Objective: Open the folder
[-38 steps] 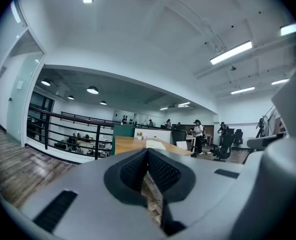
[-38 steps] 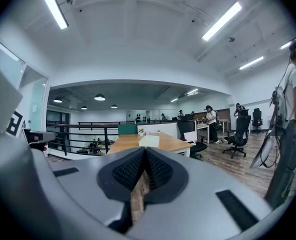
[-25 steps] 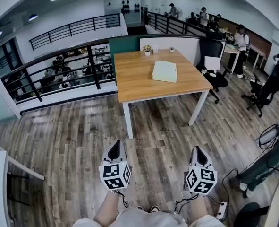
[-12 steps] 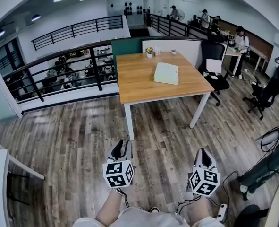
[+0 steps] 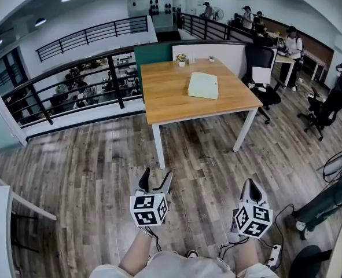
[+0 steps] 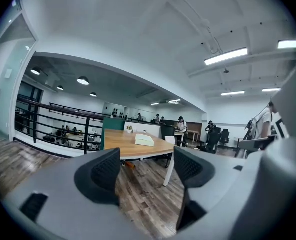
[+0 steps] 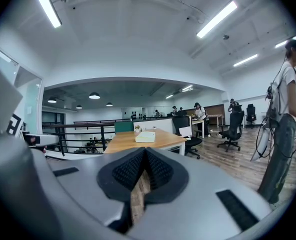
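Folder (image 5: 203,86) — pale yellow-green and closed — lies flat on the wooden table (image 5: 165,106), in the upper middle of the head view and on the table's right half. It is well apart from both my claws, which hang low in the frame over the plank floor (image 5: 84,167). A stretch of bare floor separates them from the table's near edge.

My left claw (image 5: 157,176) sits at lower centre, with the folder above it and a little to the right. My right claw (image 5: 250,185) sits at lower right, with the folder above it and to the left. In the left gripper view the folder (image 6: 144,140) shows small on the table, just above the gap between my jaws. In the right gripper view the folder (image 7: 145,137) sits straight above my pinched tips.

From the head view the folder looks close to square. Its longer side seems to run up the frame, away from me, roughly along the table's right edge but turned a touch against it. I cannot tell which edge is the spine.

My left claw is released: its jaws stand apart and have just been opening, with nothing between them — only floor shows through the gap. My right claw is clenched, pads pressed together on nothing.

A small potted plant (image 5: 181,59) stands at the table's far edge, above and left of the folder.
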`<action>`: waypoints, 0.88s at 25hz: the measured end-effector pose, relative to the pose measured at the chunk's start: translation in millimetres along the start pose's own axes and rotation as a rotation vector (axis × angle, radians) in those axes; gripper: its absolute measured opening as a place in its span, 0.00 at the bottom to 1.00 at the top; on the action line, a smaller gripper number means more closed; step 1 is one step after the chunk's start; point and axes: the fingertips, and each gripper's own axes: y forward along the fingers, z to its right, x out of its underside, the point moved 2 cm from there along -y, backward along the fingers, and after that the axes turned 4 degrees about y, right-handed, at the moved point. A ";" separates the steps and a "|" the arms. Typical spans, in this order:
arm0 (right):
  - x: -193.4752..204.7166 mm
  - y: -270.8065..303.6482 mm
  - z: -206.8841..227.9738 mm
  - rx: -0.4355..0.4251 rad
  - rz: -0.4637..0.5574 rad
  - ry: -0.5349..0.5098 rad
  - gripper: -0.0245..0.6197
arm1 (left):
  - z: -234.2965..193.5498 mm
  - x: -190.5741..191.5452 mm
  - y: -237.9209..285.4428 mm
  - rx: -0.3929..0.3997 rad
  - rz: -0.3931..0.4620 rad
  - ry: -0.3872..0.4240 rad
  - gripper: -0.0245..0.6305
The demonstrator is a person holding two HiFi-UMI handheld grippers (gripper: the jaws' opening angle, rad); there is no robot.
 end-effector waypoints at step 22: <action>34.7 17.2 -39.9 0.027 -0.069 0.051 0.04 | -57.0 15.2 8.9 0.002 -0.018 -0.011 0.76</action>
